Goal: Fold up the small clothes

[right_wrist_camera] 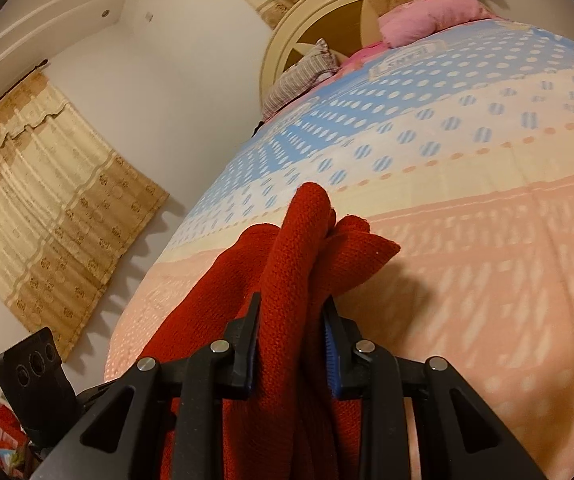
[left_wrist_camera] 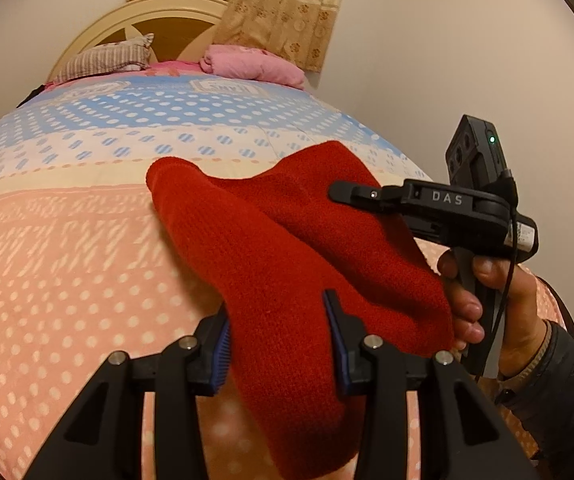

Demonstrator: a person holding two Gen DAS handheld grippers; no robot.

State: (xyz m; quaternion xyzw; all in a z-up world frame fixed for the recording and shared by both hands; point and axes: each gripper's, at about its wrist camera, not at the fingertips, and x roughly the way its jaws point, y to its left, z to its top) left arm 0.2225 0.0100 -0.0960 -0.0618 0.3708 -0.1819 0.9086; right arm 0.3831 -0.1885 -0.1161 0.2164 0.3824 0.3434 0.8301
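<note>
I find the red knitted garment point(left_wrist_camera: 287, 264) lifted over the bed point(left_wrist_camera: 67, 240), with my left tongs point(left_wrist_camera: 279, 344) clamped on its near edge and my right tongs point(right_wrist_camera: 293, 336) clamped on a bunched fold. A striped pillow point(left_wrist_camera: 103, 60) and a pink pillow point(left_wrist_camera: 255, 66) lie well apart at the headboard point(left_wrist_camera: 135, 20). Dotted quilt lies bare on all sides, with a curtain point(right_wrist_camera: 47, 184) off the bed's left edge.

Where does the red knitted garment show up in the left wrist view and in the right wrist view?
Left wrist view: the red knitted garment fills the centre, running from lower middle between the left gripper jaws up toward the right gripper.
Right wrist view: the garment is at centre bottom, bunched between the right gripper jaws.
Shared landmark: the pink pillow by the headboard.
</note>
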